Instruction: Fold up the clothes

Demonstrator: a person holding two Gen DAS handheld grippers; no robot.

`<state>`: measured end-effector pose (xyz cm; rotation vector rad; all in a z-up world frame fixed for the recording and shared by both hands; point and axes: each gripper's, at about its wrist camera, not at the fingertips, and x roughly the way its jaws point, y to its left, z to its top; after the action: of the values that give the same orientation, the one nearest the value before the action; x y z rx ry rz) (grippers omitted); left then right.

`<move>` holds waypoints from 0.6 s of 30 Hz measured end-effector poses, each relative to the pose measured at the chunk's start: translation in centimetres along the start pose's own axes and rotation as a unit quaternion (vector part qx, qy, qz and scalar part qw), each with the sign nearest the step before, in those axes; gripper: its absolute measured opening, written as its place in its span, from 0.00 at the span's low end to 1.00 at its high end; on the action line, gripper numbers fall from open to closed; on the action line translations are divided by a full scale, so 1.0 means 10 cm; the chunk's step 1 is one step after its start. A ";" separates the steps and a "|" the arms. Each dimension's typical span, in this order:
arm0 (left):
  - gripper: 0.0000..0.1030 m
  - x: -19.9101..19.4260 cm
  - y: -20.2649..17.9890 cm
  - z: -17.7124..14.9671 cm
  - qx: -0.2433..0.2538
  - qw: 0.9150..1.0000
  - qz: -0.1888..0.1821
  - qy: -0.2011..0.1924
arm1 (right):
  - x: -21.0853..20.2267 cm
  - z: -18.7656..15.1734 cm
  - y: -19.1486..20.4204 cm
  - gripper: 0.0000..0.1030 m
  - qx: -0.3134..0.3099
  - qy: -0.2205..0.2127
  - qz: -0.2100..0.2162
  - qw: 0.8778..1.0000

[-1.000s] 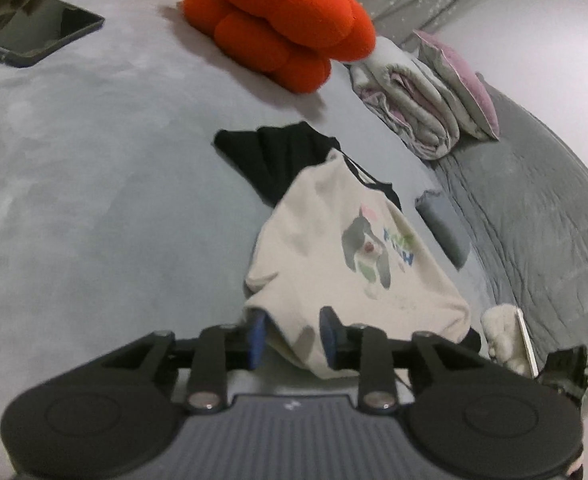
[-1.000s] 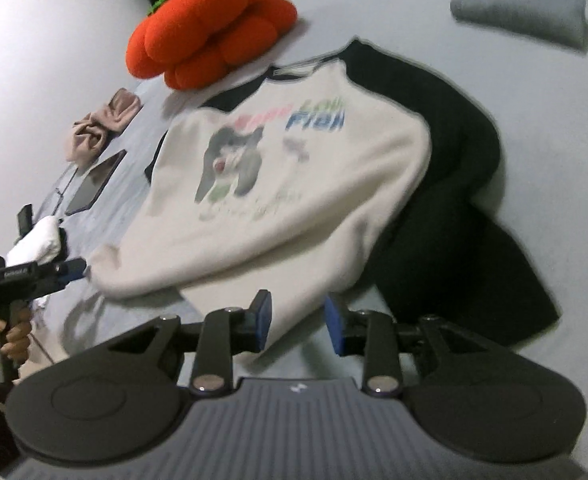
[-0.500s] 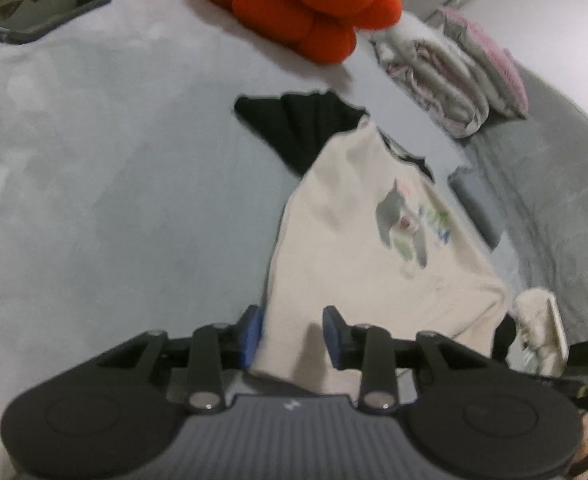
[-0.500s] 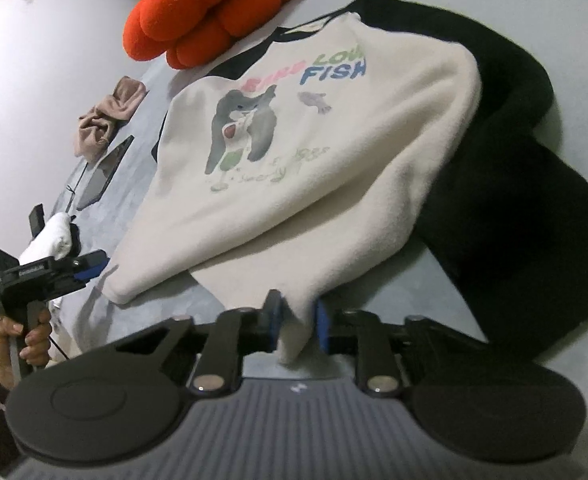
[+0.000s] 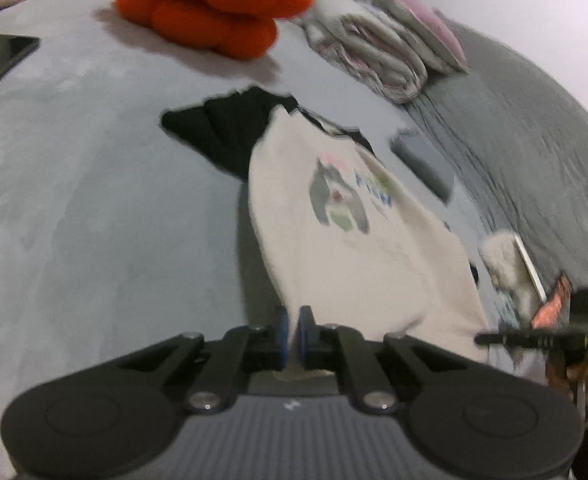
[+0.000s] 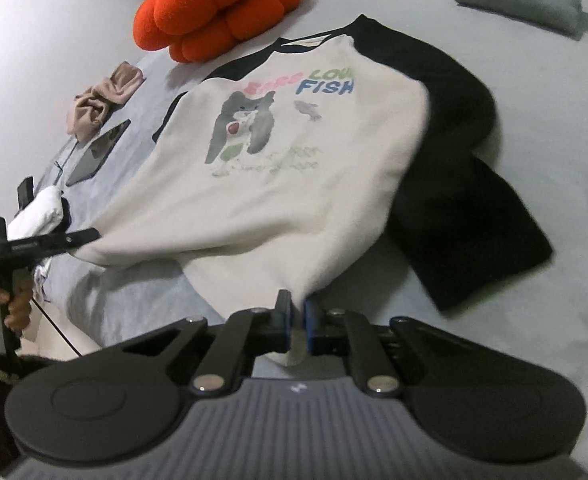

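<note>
Sweatshirt point(image 6: 294, 160) hem pinched by left gripper point(image 5: 293, 334) and right gripper point(image 6: 297, 326) (opposite corners).

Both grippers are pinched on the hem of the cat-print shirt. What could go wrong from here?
1. The left gripper and right gripper each hold only a thin corner of the shirt; the hem may slip out when lifted.
2. The black sleeve lies splayed sideways, so folding now could trap it crooked.
3. The orange plush sits close to the collar; a fold carried forward might land against it.
</note>
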<state>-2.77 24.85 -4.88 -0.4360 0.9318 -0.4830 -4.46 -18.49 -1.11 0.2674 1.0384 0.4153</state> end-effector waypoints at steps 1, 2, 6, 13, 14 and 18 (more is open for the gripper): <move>0.05 0.01 0.01 0.00 -0.002 1.000 0.000 0.005 | -0.03 -0.02 -0.01 0.08 -0.001 0.001 -0.007 1.000; 0.05 0.02 0.03 0.00 -0.004 1.000 0.001 0.010 | -0.06 -0.04 -0.02 0.08 -0.001 0.002 -0.013 1.000; 0.08 0.06 0.08 0.00 -0.013 0.999 0.002 0.030 | -0.09 -0.07 -0.11 0.09 0.013 0.008 -0.021 1.000; 0.51 0.12 0.21 0.17 -0.068 0.997 0.026 0.003 | -0.08 0.03 -0.07 0.23 0.021 0.003 -0.025 0.999; 0.52 0.15 0.23 0.21 -0.078 0.996 0.032 0.002 | -0.08 0.05 -0.07 0.28 0.023 -0.001 -0.028 0.999; 0.52 0.25 0.27 0.40 -0.130 0.990 0.048 0.000 | -0.05 0.22 -0.03 0.34 0.028 -0.014 -0.037 0.999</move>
<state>2.43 26.23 -5.91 -0.6232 1.0149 -0.2749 -2.72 -19.03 0.17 0.2840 1.0300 0.3147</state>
